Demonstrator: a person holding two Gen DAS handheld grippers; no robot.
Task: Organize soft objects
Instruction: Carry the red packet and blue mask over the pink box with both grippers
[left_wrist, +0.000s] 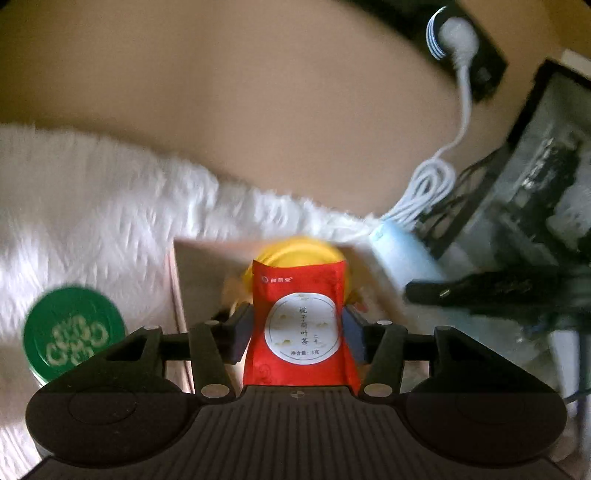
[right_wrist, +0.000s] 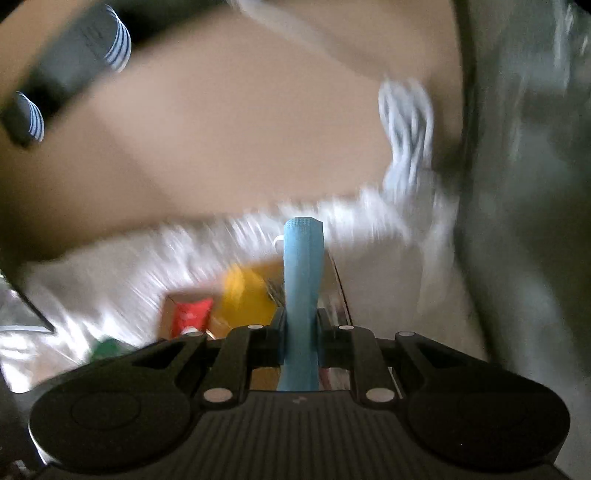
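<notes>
The left hand-held gripper (left_wrist: 298, 326) has a red tea sachet (left_wrist: 301, 328) standing upright between its jaws, which sit fairly wide; the pads flank the packet's edges, though whether they press on it is hard to say. The sachet's white round label carries Chinese writing, 栀子荷叶茶, with a net-content line beneath and a small white brand mark at its top. Behind it, at twelve o'clock, a yellow lid (left_wrist: 301, 253) lies in a shallow cardboard box (left_wrist: 199, 273). At nine o'clock a green lid (left_wrist: 72, 334) bears pale looping lettering, unreadable through blur. A white fluffy rug (left_wrist: 92, 206) runs across the view; at two o'clock a white cable (left_wrist: 436, 177) leads up to a plug (left_wrist: 458, 37).

The right hand-held gripper (right_wrist: 300, 332), jaws narrow, is clamped on a folded blue cloth (right_wrist: 302, 295) that rises upright from between them. Only this view shows the cloth; here the sachet (right_wrist: 192, 315) appears small at ten o'clock beside the yellow lid (right_wrist: 245, 295), all heavily smeared.
</notes>
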